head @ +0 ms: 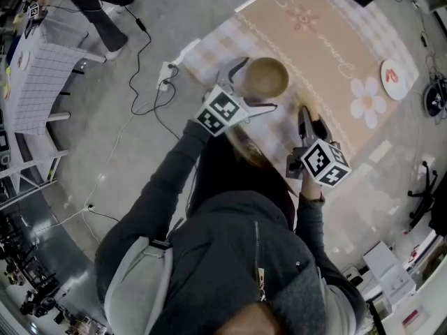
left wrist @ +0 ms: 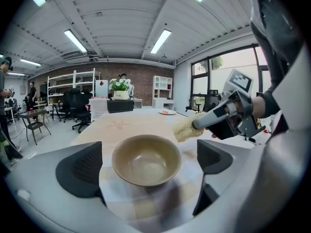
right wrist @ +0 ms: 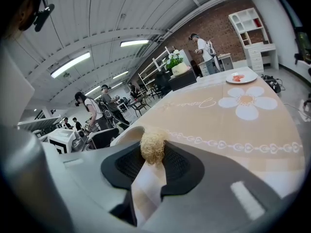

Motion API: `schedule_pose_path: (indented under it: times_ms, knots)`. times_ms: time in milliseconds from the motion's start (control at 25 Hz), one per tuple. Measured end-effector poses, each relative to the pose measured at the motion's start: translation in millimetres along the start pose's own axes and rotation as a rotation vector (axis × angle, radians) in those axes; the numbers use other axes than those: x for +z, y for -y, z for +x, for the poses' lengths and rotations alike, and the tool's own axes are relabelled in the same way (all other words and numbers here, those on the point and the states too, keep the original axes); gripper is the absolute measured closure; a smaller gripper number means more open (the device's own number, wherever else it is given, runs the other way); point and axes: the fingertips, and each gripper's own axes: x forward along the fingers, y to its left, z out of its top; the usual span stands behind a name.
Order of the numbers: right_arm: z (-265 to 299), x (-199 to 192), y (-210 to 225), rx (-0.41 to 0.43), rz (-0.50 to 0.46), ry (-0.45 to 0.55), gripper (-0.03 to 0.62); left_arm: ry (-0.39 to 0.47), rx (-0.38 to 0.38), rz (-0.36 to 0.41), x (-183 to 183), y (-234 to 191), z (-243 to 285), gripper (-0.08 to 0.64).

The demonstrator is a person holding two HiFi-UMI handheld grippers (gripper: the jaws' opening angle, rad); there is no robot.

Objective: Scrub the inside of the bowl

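The brown bowl point(head: 265, 79) stands upright near the left near corner of the tabletop point(head: 328, 33), between the jaws of the left gripper point(left wrist: 146, 166). Those jaws are spread wide on either side of it and do not press on it. The right gripper point(right wrist: 153, 163) has its jaws closed on a straw-coloured scrubber point(right wrist: 152, 144), held just right of the bowl, outside its rim.

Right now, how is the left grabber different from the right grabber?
The left gripper has its jaws wide open, while the right gripper has its jaws shut. The left gripper has the bowl between its jaws without squeezing it; the right gripper pinches a straw-coloured scrubber. The left gripper is at the bowl, the right gripper off to its side. Both are over the same table.
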Motion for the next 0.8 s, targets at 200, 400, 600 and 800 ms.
schedule_pose_path:
  times_ms: [200,400,600,800]
  knots:
    - [4.5,-1.0,1.9,-0.01,-0.001,-0.007,0.488,-0.016,-0.014,0.016,-6.9,-3.0,9.6,-0.038]
    - [5.3,-2.6,2.9,-0.017,-0.001,-0.014,0.488,-0.029,-0.022,0.034,-11.6,-2.4,17.0,-0.038]
    - [6.6,-1.9,6.3,-0.024,0.0,-0.016,0.488,-0.022,-0.021,0.027,-10.8,-6.5,24.7,-0.038]
    - [6.3,-2.8,5.9,-0.023,0.001,-0.019,0.488,-0.028,-0.031,0.032,-11.8,-5.6,30.4,-0.038]
